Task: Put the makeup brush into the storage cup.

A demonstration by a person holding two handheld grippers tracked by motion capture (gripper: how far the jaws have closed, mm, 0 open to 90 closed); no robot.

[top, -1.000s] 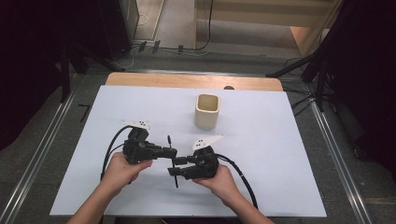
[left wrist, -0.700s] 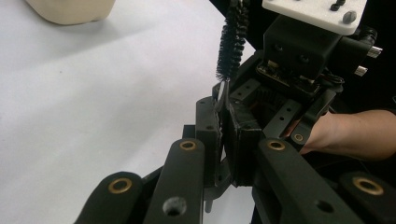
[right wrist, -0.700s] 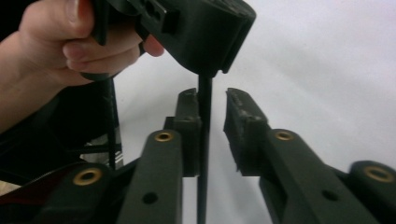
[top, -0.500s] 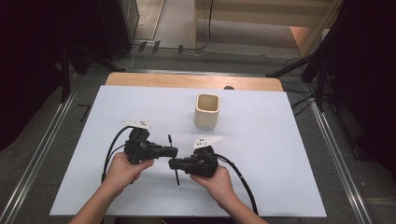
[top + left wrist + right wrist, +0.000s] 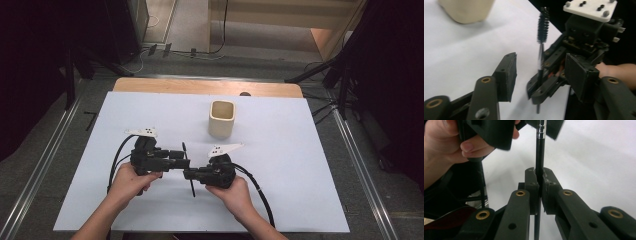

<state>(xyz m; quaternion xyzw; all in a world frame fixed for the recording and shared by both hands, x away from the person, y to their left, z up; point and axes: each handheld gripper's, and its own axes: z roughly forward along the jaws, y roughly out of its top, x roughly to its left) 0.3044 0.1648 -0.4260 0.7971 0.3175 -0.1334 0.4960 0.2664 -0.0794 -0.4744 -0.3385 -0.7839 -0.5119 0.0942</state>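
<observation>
A thin black brush (image 5: 193,188) with a bristled tip (image 5: 543,25) stands across the white table sheet (image 5: 300,150). My right gripper (image 5: 539,181) is shut on its stem (image 5: 539,150), about midway along. In the high view the right gripper (image 5: 192,174) points left, meeting my left gripper (image 5: 181,156), which points right. The left gripper (image 5: 542,75) is open, its pads (image 5: 506,75) on either side of the brush stem without touching it. In the left gripper view the right gripper (image 5: 537,93) shows close ahead, clamped on the stem.
A beige square cup (image 5: 221,119) stands upright behind the grippers, also in the left gripper view as the cup (image 5: 466,10). Cables trail from both grippers toward the front edge. A wooden strip (image 5: 200,87) borders the sheet's far side; metal rails run along both sides.
The right gripper with the brush has edged slightly away from the person, closer to the left gripper. The left gripper has barely moved.
</observation>
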